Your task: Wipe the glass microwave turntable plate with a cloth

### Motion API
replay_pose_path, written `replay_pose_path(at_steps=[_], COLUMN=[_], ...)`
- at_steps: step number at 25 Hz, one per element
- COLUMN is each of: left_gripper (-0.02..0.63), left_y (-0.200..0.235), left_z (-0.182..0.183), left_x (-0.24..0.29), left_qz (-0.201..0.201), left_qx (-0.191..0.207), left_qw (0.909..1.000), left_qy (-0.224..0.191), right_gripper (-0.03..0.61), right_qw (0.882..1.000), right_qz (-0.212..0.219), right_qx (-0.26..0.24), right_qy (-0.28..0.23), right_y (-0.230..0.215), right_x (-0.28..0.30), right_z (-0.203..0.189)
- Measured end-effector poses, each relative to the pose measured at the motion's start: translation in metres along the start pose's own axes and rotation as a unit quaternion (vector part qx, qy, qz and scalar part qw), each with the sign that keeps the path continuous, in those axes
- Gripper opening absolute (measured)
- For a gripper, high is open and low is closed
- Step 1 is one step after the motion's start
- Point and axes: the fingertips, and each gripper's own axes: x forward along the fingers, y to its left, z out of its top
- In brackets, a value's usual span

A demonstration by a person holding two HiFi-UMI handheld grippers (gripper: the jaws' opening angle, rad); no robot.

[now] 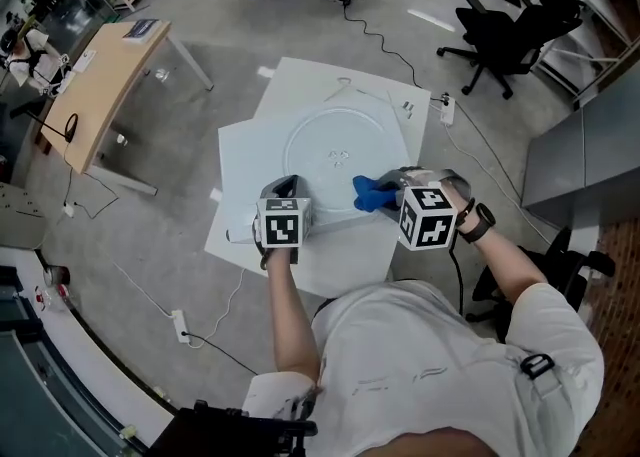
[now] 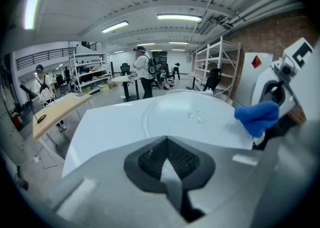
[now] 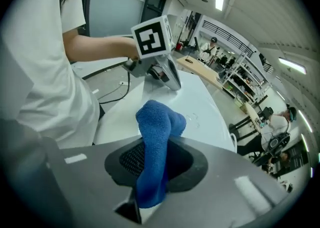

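The clear glass turntable plate point(image 1: 335, 150) lies flat on a white table top point(image 1: 250, 145), just beyond both grippers. It also fills the middle of the left gripper view as a pale round plate point(image 2: 190, 117). My right gripper point(image 1: 392, 191) is shut on a blue cloth point(image 1: 370, 193), which hangs at the plate's near right rim. Up close, the cloth point(image 3: 157, 137) sticks up from between the jaws of the right gripper point(image 3: 150, 172). My left gripper point(image 1: 286, 187) sits at the plate's near left edge, and its jaws point(image 2: 169, 164) are shut with nothing in them.
A wooden desk point(image 1: 100, 95) stands to the left and a black office chair point(image 1: 510, 35) at the back right. A power strip point(image 1: 447, 108) and cables lie by the table's right corner. A grey cabinet point(image 1: 590, 155) is at the right. People stand far off point(image 2: 142, 70).
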Motion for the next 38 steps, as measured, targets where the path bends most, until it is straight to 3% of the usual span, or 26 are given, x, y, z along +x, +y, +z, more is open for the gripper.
replay_pose_path(at_steps=[3, 6, 8, 14, 19, 24, 31, 35, 38], left_gripper=[0.002, 0.002, 0.002, 0.002, 0.002, 0.002, 0.002, 0.002, 0.002], left_y=[-0.005, 0.005, 0.014, 0.036, 0.044, 0.03, 0.002, 0.01, 0.013], left_z=[0.006, 0.014, 0.012, -0.003, -0.01, -0.009, -0.007, -0.02, -0.022], left_x=[-0.005, -0.012, -0.018, -0.037, -0.045, -0.045, -0.031, -0.018, -0.015], left_qz=[-0.044, -0.079, -0.08, -0.063, -0.049, -0.062, -0.087, -0.04, -0.034], left_qx=[-0.041, -0.11, -0.132, -0.149, -0.142, -0.121, -0.063, -0.011, -0.013], left_qw=[0.9982, 0.99, 0.9868, 0.9851, 0.9872, 0.9896, 0.9941, 0.9988, 0.9987], left_qy=[-0.003, -0.039, -0.049, -0.06, -0.052, -0.045, -0.015, 0.027, 0.034], right_gripper=[0.083, 0.083, 0.083, 0.084, 0.084, 0.084, 0.086, 0.087, 0.087], right_qw=[0.999, 0.997, 0.995, 0.991, 0.994, 0.998, 0.999, 0.997, 0.995], right_qz=[0.026, 0.036, 0.04, 0.04, 0.024, 0.003, -0.044, -0.067, -0.082], right_qx=[-0.027, -0.054, -0.073, -0.109, -0.092, -0.067, 0.005, 0.038, 0.054], right_qy=[-0.025, -0.047, -0.055, -0.061, -0.051, -0.021, 0.004, 0.02, 0.036], right_y=[0.011, 0.012, 0.01, -0.014, -0.062, -0.115, -0.182, -0.204, -0.209], right_x=[0.007, 0.015, 0.02, 0.039, 0.065, 0.102, 0.108, 0.09, 0.072], right_z=[0.031, 0.059, 0.073, 0.112, 0.132, 0.127, 0.079, 0.042, 0.01])
